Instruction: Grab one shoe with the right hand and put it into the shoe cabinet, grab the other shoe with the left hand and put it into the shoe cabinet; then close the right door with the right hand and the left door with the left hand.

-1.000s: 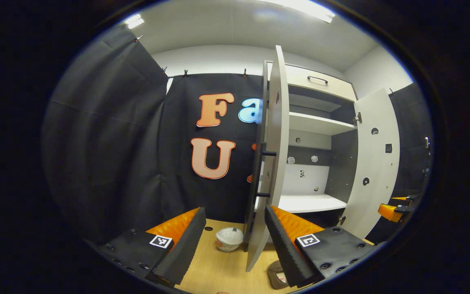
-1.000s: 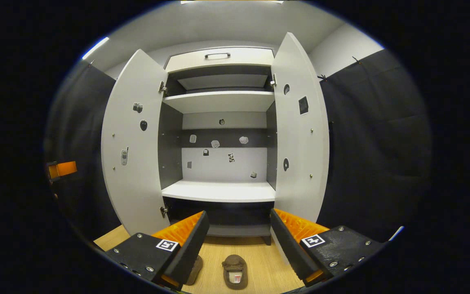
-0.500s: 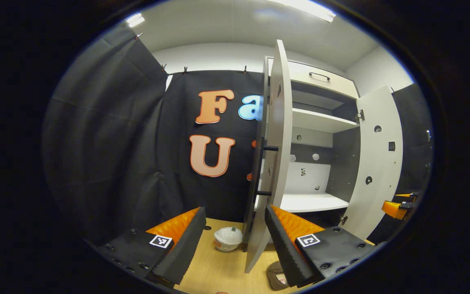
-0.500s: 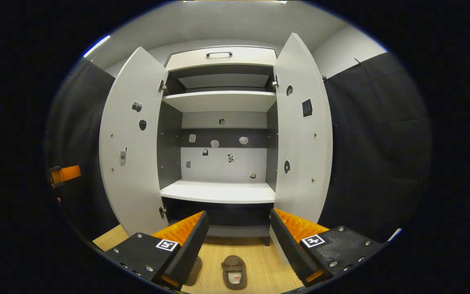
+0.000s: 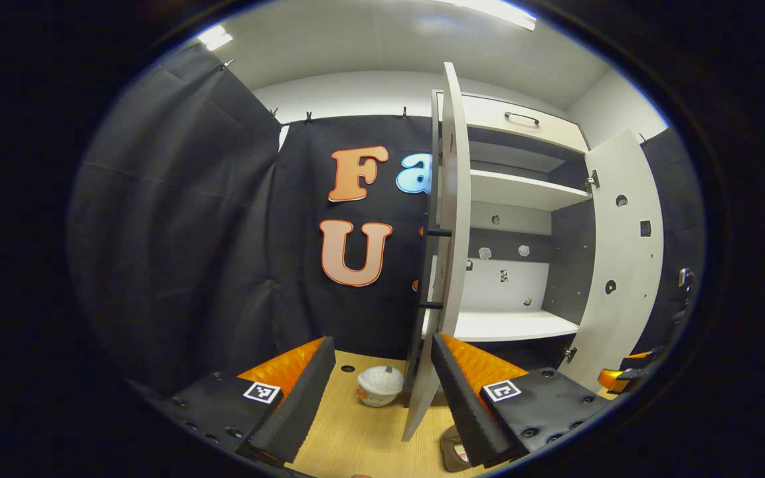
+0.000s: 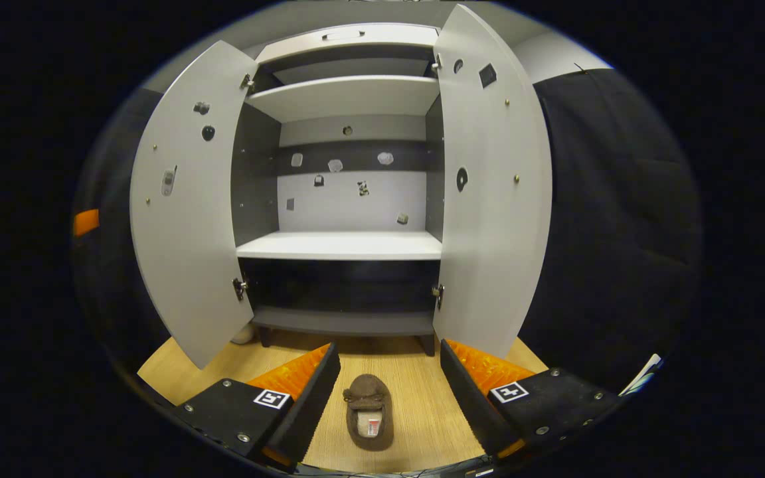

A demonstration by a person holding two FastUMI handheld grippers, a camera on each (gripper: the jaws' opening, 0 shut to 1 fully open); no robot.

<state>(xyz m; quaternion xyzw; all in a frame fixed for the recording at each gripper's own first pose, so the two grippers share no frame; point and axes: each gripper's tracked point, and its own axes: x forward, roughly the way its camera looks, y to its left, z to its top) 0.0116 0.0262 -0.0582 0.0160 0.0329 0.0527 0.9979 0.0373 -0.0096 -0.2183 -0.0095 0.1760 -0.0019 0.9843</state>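
R gripper (image 6: 388,392) released, jaws wide, framing brown shoe (image 6: 369,411) at bottom centre for pickup. L gripper (image 5: 382,392) also released, waiting by left door (image 5: 445,252); shoe cabinet (image 6: 346,244) open.

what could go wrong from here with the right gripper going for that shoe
1. The brown shoe lies on the floor between the open right gripper fingers, toe toward the cabinet; a soft upper may squash or slip in a shallow pinch.
2. The right door stands open close beside the path to the shelf, so a lifted shoe could clip its edge.
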